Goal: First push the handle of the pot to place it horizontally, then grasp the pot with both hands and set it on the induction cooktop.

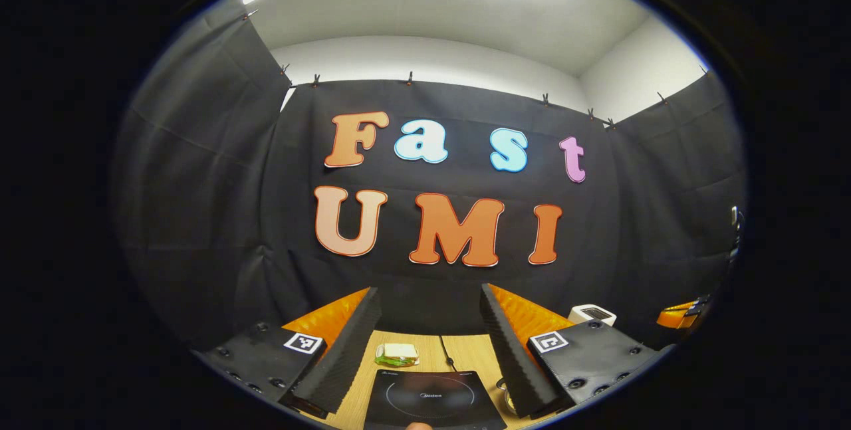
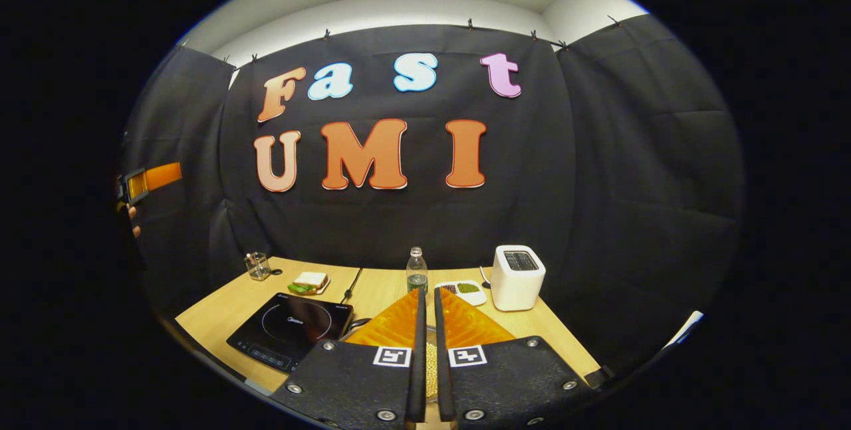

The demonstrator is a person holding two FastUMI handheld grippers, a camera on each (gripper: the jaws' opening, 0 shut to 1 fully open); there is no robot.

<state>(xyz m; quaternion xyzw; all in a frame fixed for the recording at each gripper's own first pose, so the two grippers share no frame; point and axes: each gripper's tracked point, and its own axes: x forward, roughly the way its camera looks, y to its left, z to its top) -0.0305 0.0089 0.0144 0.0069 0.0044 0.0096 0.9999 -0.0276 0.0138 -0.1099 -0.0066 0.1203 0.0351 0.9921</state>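
Observation:
The black induction cooktop [image 1: 432, 400] lies on the wooden table straight below my left gripper [image 1: 429, 290], which is held high and open with nothing between its fingers. In the right gripper view the cooktop [image 2: 289, 330] sits low on the left. My right gripper [image 2: 429, 323] is shut, with only a thin slit between its fingers. Through that slit shows a patch of pale grains [image 2: 431, 360], apparently the pot's contents, and the pot itself is mostly hidden under the fingers. A rounded shiny edge [image 1: 506, 395] beside the cooktop may be the pot.
On the table are a sandwich [image 2: 309, 280], a glass [image 2: 257, 265], a water bottle [image 2: 417, 270], a small plate [image 2: 462, 290] and a white toaster [image 2: 518, 277]. The cooktop's cord [image 2: 352, 284] runs to the back wall. The left gripper and a hand [image 2: 149, 181] hang at far left.

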